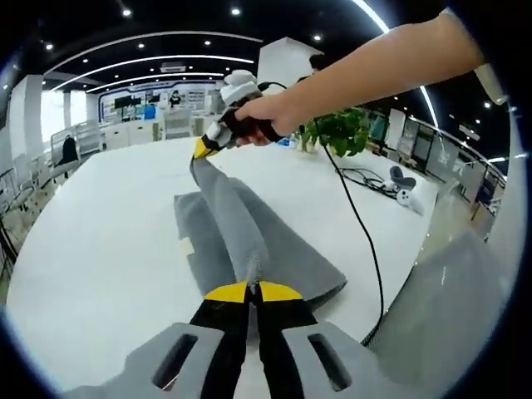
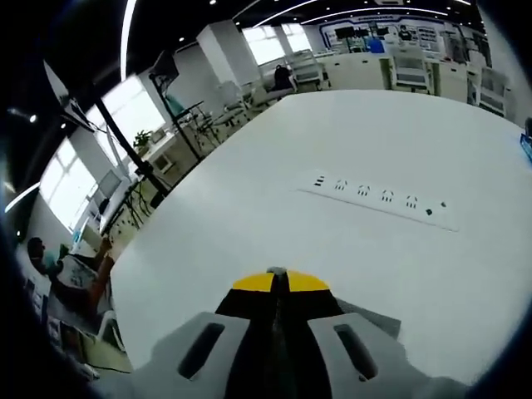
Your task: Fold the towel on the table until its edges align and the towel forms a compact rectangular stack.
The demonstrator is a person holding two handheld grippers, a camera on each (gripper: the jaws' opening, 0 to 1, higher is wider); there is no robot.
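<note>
At the centre of the left gripper view, the grey towel (image 1: 249, 241) hangs slack between two grips over the white table (image 1: 100, 249). It looks soft, light and limp, best held by its corners. The left gripper (image 1: 252, 289) is clamped on the near corner; the right gripper (image 1: 202, 147), upper centre, pinches the far one.

A potted plant (image 1: 342, 130) is standing at the white table's (image 1: 108, 241) far edge, while a power strip (image 2: 378, 199) is lying flat.
</note>
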